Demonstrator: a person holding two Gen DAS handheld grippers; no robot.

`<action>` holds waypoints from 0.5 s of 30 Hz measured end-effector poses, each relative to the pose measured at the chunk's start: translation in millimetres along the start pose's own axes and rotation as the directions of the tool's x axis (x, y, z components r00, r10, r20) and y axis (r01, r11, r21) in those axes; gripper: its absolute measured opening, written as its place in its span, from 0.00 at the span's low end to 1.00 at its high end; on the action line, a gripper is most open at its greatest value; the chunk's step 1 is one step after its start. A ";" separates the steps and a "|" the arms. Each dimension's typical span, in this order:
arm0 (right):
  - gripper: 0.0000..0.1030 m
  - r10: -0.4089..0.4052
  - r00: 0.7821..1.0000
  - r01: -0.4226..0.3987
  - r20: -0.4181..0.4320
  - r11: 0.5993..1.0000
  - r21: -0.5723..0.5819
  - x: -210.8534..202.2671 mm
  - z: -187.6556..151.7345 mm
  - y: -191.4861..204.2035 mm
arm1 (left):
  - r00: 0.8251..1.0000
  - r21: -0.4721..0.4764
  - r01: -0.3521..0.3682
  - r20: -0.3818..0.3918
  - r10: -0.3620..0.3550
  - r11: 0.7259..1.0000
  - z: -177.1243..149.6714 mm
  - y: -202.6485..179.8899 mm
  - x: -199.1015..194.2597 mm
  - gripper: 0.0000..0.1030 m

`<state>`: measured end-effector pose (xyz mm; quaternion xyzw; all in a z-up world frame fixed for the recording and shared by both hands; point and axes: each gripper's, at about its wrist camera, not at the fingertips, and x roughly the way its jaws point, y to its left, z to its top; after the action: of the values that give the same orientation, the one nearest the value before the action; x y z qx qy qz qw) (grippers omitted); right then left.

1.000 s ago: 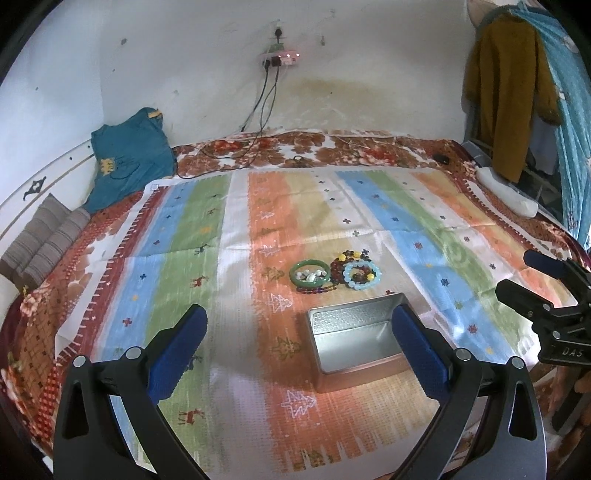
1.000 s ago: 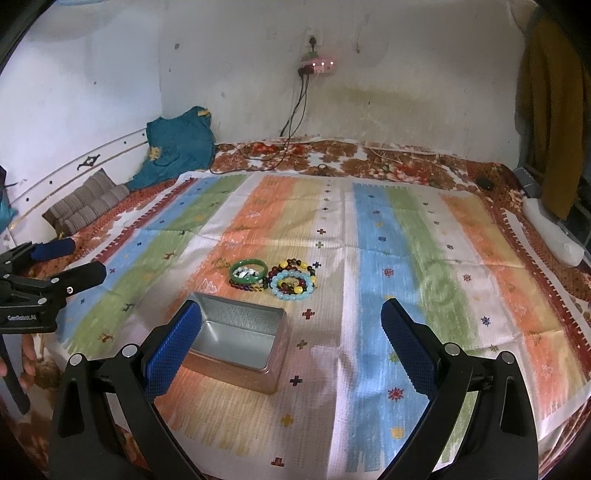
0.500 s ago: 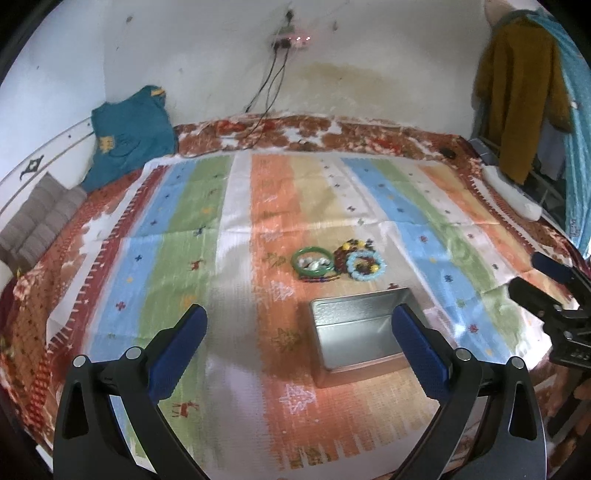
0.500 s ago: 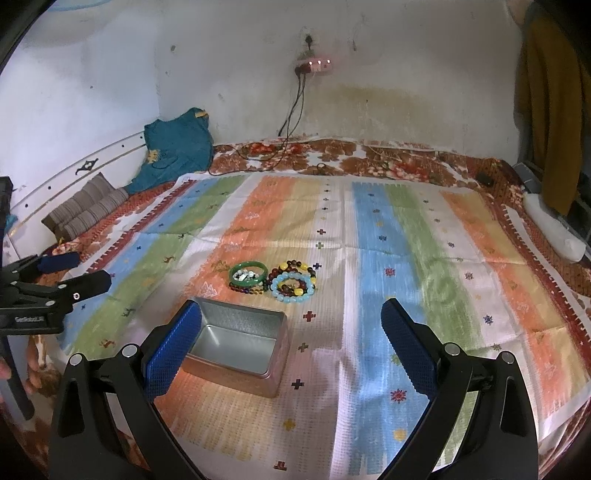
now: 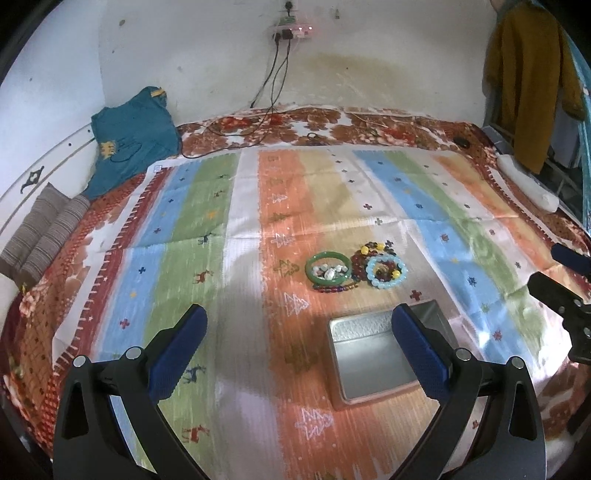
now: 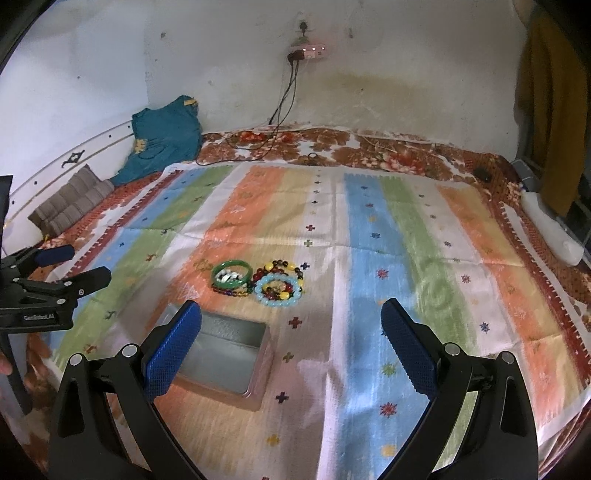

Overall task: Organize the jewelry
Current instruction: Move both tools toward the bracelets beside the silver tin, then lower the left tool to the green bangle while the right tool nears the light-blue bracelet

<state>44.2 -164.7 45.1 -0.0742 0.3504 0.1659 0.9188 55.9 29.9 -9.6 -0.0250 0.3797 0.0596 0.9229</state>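
An open silver metal tin (image 5: 373,360) (image 6: 225,356) sits empty on the striped cloth. Just beyond it lie a green bangle (image 5: 328,270) (image 6: 232,272) with small stones inside, a light blue bead bracelet (image 5: 386,272) (image 6: 277,291) and dark red and yellow bead strands (image 5: 369,252) (image 6: 280,266). My left gripper (image 5: 299,350) is open and empty, above the cloth left of the tin. My right gripper (image 6: 291,347) is open and empty, just right of the tin. Each gripper shows at the edge of the other's view.
A striped cloth (image 5: 207,221) covers a floral bed cover (image 5: 332,122). A teal garment (image 5: 129,136) and striped cushions (image 5: 40,229) lie at the far left. Cables hang from a wall socket (image 5: 291,29). Clothes (image 5: 524,81) hang at the right; a white object (image 5: 528,181) lies at the bed's edge.
Both grippers have moved forward and slightly lower toward the tin and bracelets, which appear larger. Both stay open and empty. The objects have not moved.
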 end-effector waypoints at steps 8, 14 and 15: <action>0.96 -0.010 1.000 0.010 -0.027 1.000 0.019 18.5 8.2 -4.6 | 1.000 -0.024 -0.012 -0.024 0.011 1.000 14.6 2.3 21.0 0.95; 0.96 0.022 0.998 -0.021 -0.064 1.000 0.022 34.2 12.6 -0.3 | 0.998 -0.056 -0.025 -0.067 0.021 0.998 20.6 7.1 40.0 0.95; 0.96 0.026 0.997 -0.024 -0.068 0.999 0.024 36.3 13.4 -0.9 | 0.997 -0.055 -0.032 -0.068 0.028 0.998 22.1 7.6 42.9 0.95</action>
<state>78.3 -153.0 30.9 -0.0646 0.3843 0.1707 0.9050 100.6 43.3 -24.1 -0.0472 0.4090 0.0834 0.9075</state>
